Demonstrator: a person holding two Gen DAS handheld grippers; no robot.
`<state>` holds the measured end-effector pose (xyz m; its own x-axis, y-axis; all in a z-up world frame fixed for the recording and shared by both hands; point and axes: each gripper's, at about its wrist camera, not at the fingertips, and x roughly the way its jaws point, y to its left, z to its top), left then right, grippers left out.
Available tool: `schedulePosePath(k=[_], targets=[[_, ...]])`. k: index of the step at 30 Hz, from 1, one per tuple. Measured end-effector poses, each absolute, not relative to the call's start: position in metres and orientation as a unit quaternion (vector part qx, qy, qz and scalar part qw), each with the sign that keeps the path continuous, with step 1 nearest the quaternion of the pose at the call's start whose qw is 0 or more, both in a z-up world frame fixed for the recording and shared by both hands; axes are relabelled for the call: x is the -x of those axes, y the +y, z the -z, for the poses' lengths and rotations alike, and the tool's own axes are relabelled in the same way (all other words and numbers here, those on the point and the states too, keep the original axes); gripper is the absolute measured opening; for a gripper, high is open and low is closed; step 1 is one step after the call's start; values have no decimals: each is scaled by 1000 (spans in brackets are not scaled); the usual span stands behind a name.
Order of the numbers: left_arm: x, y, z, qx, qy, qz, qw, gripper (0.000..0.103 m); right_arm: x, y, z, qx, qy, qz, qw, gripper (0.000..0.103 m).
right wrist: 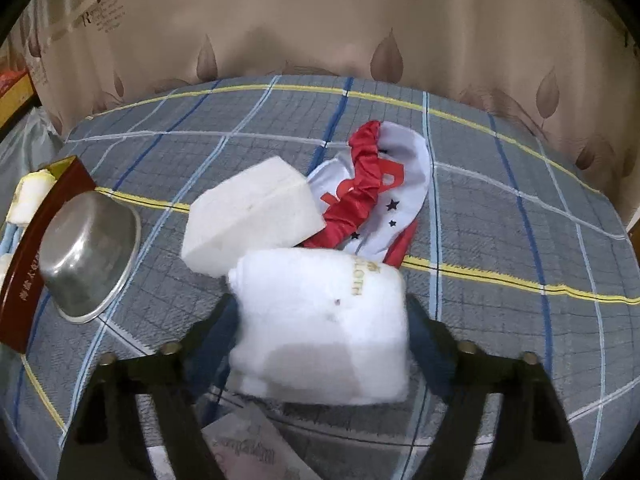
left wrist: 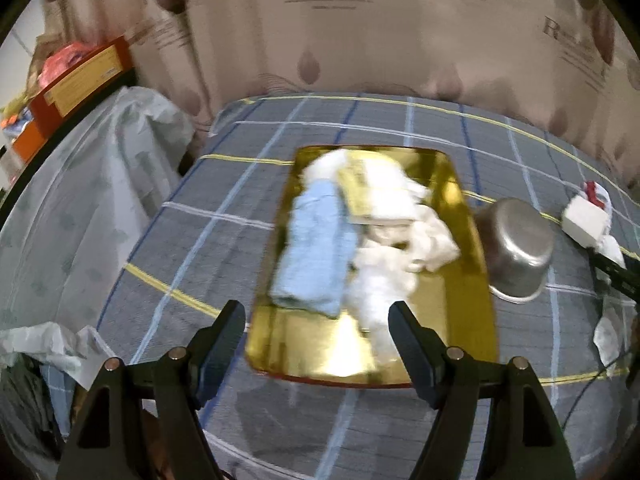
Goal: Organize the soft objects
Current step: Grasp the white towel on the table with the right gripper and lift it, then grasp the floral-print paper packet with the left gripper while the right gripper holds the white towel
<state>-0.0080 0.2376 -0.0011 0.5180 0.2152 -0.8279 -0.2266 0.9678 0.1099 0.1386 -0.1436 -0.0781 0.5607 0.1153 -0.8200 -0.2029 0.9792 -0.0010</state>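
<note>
Sitting squarely between the fingers of the right gripper: a folded white towel, thick and fluffy, with gold lettering facing up. Filling the whole gap from one finger to the other, so the jaws are standing wide yet apparently pressing on both folded sides; casting a shadow on the plaid sheet beneath, so probably hanging just clear of it.

Judging the towel light, soft and springy: sagging and unfolding if pinched by one corner, keeping its shape if squeezed across the full stack of layers, as here. Nothing fragile, little risk of slipping on such nap.

Lying just ahead of the right gripper: a white foam block, its far end resting over a red and white satin garment, which looks slick and floppy, calling for a bunched grip. Standing off to the gripper's left: an upturned steel bowl, touching the dark red wall of a gold-lined box.

Hovering over the near end of that box: the left gripper, spread wide and carrying nothing. Lying ahead of it inside the box: a folded blue towel and, just to its right, a heap of white cloths.
</note>
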Motion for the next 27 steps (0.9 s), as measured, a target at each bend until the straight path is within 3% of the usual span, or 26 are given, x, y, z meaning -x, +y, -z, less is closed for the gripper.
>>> schedulePosePath(k=[7,27], targets=[[-5,184,2,-27,478,-70,875,76,-129,-159,84,29,461,-92,882,44],[-12,-27,40,-127,508,209,826,76,-75,-271,86,-11,444,17,896,42]])
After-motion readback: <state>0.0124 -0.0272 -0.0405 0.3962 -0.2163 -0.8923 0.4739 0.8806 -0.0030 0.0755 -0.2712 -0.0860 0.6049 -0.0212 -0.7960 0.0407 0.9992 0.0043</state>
